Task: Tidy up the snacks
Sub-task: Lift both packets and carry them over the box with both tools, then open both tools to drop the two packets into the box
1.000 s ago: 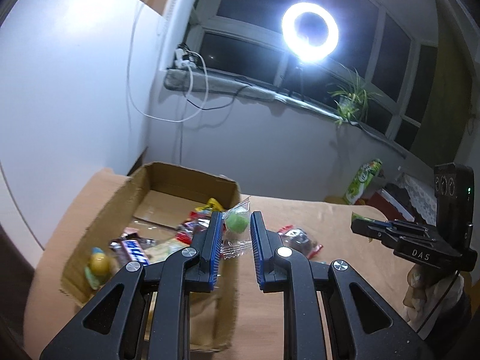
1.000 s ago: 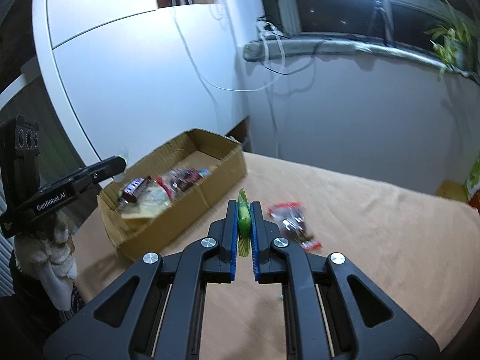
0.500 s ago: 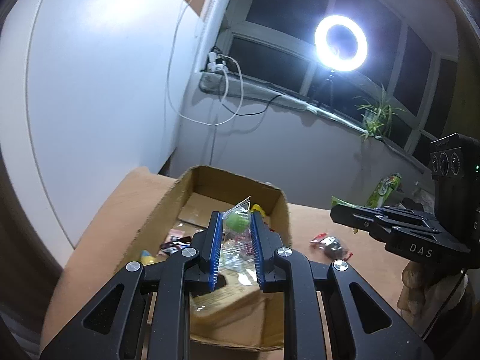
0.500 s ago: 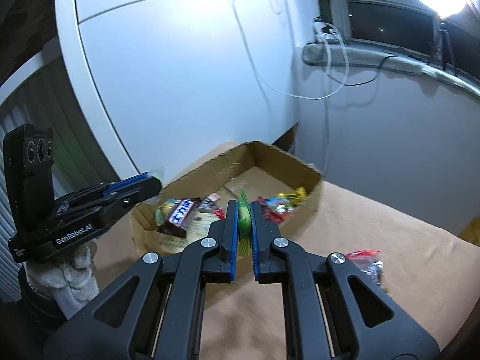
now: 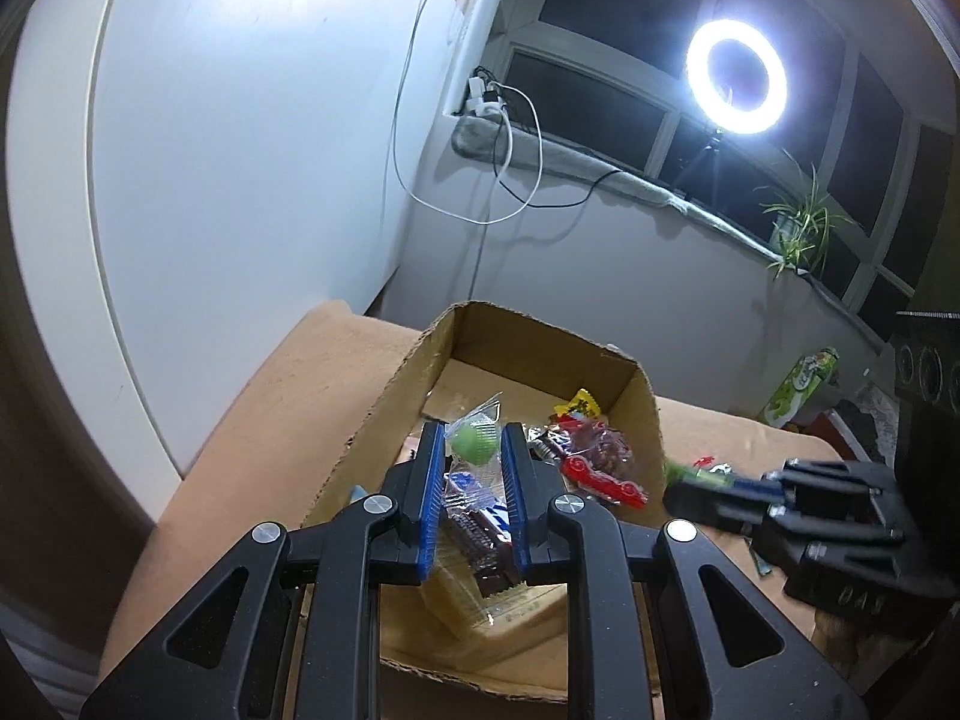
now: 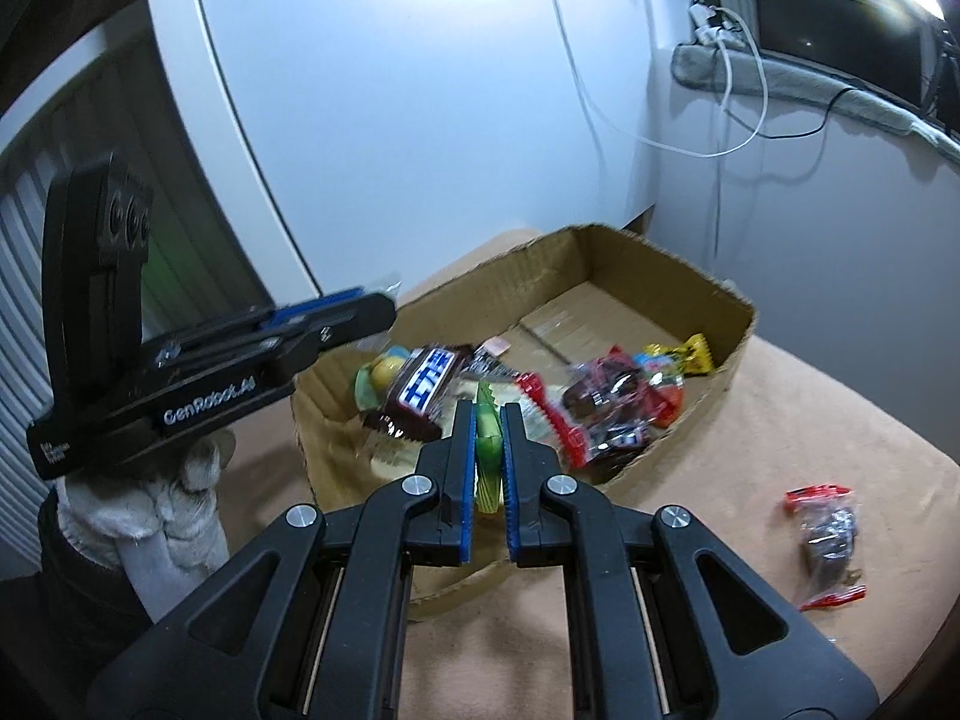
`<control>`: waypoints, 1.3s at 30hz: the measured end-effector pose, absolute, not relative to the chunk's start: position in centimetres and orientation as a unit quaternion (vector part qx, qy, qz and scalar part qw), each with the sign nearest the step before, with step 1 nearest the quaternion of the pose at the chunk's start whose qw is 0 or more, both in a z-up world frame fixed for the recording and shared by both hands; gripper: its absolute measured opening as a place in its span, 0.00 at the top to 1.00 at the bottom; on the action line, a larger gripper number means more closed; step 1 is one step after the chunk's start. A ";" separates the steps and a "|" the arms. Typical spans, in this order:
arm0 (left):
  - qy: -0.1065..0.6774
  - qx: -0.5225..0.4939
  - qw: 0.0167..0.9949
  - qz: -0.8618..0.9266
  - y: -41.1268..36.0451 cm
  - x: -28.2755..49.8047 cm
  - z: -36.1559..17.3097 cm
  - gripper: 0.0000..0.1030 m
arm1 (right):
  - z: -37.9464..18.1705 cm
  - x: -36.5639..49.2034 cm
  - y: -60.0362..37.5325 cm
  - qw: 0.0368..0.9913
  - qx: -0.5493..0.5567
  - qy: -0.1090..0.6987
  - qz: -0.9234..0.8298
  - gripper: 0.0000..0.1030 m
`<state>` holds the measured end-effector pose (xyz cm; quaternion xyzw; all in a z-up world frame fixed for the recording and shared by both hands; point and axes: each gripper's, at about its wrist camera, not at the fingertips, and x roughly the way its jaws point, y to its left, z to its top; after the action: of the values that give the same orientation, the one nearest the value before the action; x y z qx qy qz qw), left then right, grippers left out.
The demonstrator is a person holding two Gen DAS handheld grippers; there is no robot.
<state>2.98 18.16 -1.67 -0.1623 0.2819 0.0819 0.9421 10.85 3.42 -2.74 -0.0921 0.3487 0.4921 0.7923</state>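
An open cardboard box (image 5: 651, 414) (image 6: 729, 324) on the tan table holds several wrapped snacks, among them a Snickers bar (image 6: 423, 387) and a red packet (image 5: 600, 462) (image 6: 606, 402). My left gripper (image 5: 473, 441) is shut on a clear wrapper with a green candy ball (image 5: 475, 441) and holds it above the box. My right gripper (image 6: 487, 429) is shut on a thin green snack packet (image 6: 487, 450) just above the box's near rim. The right gripper also shows in the left wrist view (image 5: 714, 495); the left gripper also shows in the right wrist view (image 6: 354, 312).
A red-and-clear snack packet (image 6: 828, 546) lies on the table right of the box. A green bag (image 5: 801, 387) stands at the far right. A white wall panel is left of the table; cables (image 5: 504, 138) and a ring light (image 5: 737, 77) are by the window.
Both grippers have moved left toward the box with their snacks. The left gripper now hangs over the box's inside and the right gripper has reached its near rim.
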 end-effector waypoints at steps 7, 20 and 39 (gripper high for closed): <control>0.284 -0.154 0.943 0.084 18.0 3.2 -1.7 0.83 | -3.1 10.1 3.8 0.784 -0.103 0.352 0.501 0.92; 0.282 -0.147 0.943 0.095 17.6 3.4 -1.6 0.79 | -2.6 9.8 3.4 0.795 -0.104 0.330 0.498 0.49; 0.270 -0.149 0.947 0.089 16.6 3.6 -0.7 0.64 | -0.1 11.9 -1.9 0.830 -0.065 0.308 0.461 0.25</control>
<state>3.60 16.65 -0.71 -0.1493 0.2698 0.0885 0.9471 11.92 -1.92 -0.09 -0.0652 0.3075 0.4606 0.8301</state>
